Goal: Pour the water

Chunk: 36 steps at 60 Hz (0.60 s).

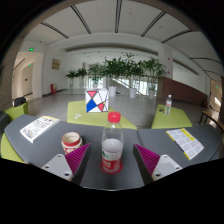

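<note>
A clear plastic bottle with a red cap and a red and white label stands upright on the grey table. It stands between my gripper's two pink-padded fingers, with a gap at each side. The gripper is open. A small red and white cup stands on the table just left of the bottle, beyond the left finger.
A printed sheet lies at the left and another at the right. A red, white and blue box stands behind the bottle. A second small bottle stands on a far table. Green plants line the back.
</note>
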### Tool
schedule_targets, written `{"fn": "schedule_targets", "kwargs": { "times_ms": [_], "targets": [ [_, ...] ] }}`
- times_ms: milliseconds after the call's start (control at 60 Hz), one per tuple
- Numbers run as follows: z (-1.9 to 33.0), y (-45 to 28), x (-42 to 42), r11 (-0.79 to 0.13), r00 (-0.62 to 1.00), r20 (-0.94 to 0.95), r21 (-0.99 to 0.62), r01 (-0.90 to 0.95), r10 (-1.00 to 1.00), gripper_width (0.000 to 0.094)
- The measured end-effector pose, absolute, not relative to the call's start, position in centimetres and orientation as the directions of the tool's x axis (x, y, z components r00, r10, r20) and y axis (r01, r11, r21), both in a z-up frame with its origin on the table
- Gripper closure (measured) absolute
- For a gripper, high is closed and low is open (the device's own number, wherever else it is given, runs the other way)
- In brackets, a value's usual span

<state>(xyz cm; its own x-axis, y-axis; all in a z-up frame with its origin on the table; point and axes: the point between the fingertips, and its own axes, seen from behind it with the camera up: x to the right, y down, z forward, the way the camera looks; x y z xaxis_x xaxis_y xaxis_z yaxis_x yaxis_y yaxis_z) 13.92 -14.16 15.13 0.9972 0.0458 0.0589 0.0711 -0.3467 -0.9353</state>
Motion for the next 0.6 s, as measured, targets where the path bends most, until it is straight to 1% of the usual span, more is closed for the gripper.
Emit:
{"fn": "schedule_targets", "kwargs": {
  "times_ms": [150,267,450,600],
  "targets": [
    [19.2,-23.0,12.7,-0.383,0.999,0.039,-0.923,0.032,-0.011,0.0080],
    [21.8,-30.8,12.1,-0.396,0.996,0.067,-0.917,0.041,-0.052,0.0078],
    [24.6,-41.8,10.6,-0.400,0.992,0.094,-0.915,0.051,-0.089,0.0078],
    [25.8,-49.2,8.8,-0.389,0.991,0.091,-0.920,0.046,-0.100,0.0080]
  ]
}}
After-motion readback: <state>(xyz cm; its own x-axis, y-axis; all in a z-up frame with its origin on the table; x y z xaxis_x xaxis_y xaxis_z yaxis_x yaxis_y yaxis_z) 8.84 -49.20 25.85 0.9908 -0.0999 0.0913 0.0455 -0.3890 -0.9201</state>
